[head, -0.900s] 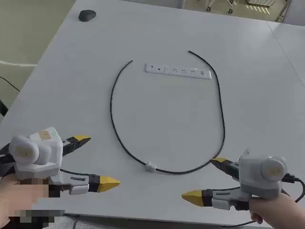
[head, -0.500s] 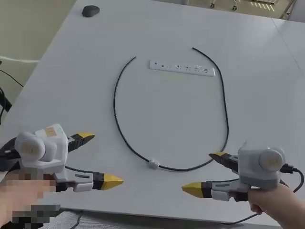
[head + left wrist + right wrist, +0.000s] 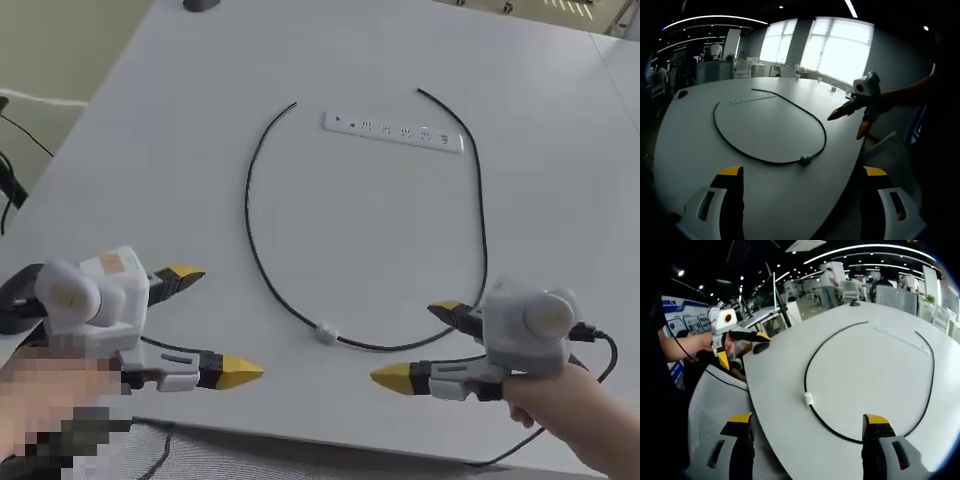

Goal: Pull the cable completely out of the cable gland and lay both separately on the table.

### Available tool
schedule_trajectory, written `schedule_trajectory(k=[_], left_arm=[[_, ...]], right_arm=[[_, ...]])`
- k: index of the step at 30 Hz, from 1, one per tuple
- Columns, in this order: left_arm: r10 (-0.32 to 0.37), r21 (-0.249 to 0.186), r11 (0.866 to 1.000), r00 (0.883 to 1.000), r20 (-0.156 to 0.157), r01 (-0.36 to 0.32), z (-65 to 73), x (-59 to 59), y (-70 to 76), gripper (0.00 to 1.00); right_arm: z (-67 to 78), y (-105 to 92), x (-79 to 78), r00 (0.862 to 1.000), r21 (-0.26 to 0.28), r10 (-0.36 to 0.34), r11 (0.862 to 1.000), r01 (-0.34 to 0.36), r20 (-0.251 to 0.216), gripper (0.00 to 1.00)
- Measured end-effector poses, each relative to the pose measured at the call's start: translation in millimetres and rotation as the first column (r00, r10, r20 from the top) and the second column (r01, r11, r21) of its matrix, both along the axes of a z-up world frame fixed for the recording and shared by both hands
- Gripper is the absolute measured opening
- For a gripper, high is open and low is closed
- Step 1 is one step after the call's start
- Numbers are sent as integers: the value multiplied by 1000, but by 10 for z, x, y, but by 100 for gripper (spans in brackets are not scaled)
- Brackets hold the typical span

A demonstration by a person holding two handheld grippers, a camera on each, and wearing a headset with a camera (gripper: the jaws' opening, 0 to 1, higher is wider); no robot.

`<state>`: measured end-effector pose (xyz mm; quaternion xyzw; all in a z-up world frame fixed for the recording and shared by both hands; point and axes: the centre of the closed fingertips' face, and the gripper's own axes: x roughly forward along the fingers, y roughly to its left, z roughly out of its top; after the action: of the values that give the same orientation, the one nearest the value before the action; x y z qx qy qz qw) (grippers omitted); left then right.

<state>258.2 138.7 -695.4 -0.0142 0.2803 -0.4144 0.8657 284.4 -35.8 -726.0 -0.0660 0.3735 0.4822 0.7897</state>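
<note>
Supporting table: white bench top. It sits differently in the head view than a moment ago, but that is the headset tilting, not things sliding.
Cable: black, lying in the same open loop as before, both ends at the far side and the low bend nearest the person. It is untouched.
Power strip: white, flat between the cable's two ends, unmoved.
Left gripper: fingers spread wide, nothing held. It hovers left of the low bend, about as far from it as before.
Right gripper: fingers spread wide, nothing held. It has edged in toward the low bend, and its upper tip is now near the cable.
Gland: small pale fitting threaded on the cable at the low bend, between the two grippers.
Meaning for the task: only the approach has begun. Probably one gripper takes the gland and the other the cable before any pulling.
</note>
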Motion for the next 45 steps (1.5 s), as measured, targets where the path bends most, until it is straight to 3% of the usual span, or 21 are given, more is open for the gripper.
schedule_trajectory(k=[13, 29, 38, 45], left_arm=[[-8, 20, 1000, 1000, -13, 8, -136, -70, -15, 97], [2, 14, 1000, 1000, -25, -1, -212, -84, 19, 96], [-8, 12, 1000, 999, -37, 8, -268, -143, 0, 96], [3, 6, 1000, 999, -33, -3, -261, -149, 37, 95]], right_arm=[[-125, 246, 123, 996, -59, 90, 994, -89, 6, 82], [-388, 477, 230, 987, -134, 153, 978, -159, -50, 64], [-596, 582, 220, 976, -191, 197, 959, -211, -89, 52], [-702, 646, 214, 969, -224, 231, 943, -245, -87, 40]])
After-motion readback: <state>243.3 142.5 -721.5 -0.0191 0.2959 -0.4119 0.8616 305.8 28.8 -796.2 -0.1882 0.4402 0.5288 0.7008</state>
